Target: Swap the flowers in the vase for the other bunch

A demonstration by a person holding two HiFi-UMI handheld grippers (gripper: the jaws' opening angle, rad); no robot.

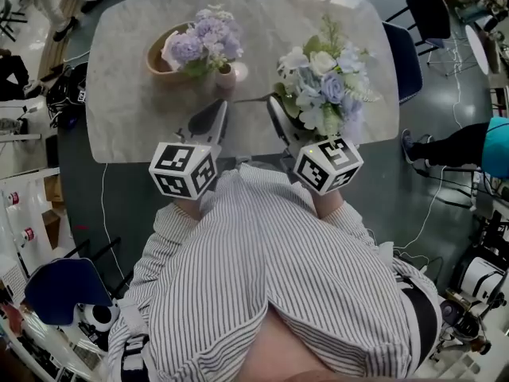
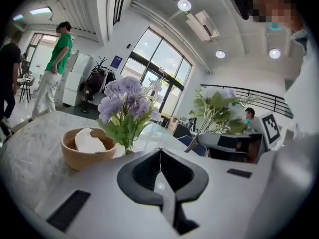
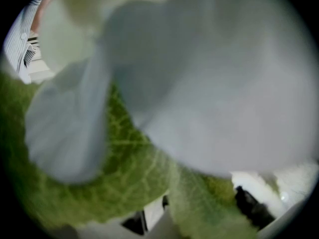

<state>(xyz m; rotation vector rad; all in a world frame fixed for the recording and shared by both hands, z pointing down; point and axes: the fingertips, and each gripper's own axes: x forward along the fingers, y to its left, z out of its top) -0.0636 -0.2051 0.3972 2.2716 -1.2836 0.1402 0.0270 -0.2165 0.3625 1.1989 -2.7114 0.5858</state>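
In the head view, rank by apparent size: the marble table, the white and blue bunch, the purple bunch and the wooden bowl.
Marble table, largest.
White and blue bunch, though it sits nearer the camera, so its lead is unsure.
Purple bunch.
Wooden bowl, partly hidden behind that bunch.

Left hand-held gripper point(image 1: 222, 107) jaws together; right hand-held gripper point(image 1: 276, 107) gripping bunch point(image 1: 326, 87).

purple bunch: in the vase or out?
In. The purple bunch stands upright, stems down in the vase; the right gripper holds the white bunch beside it.
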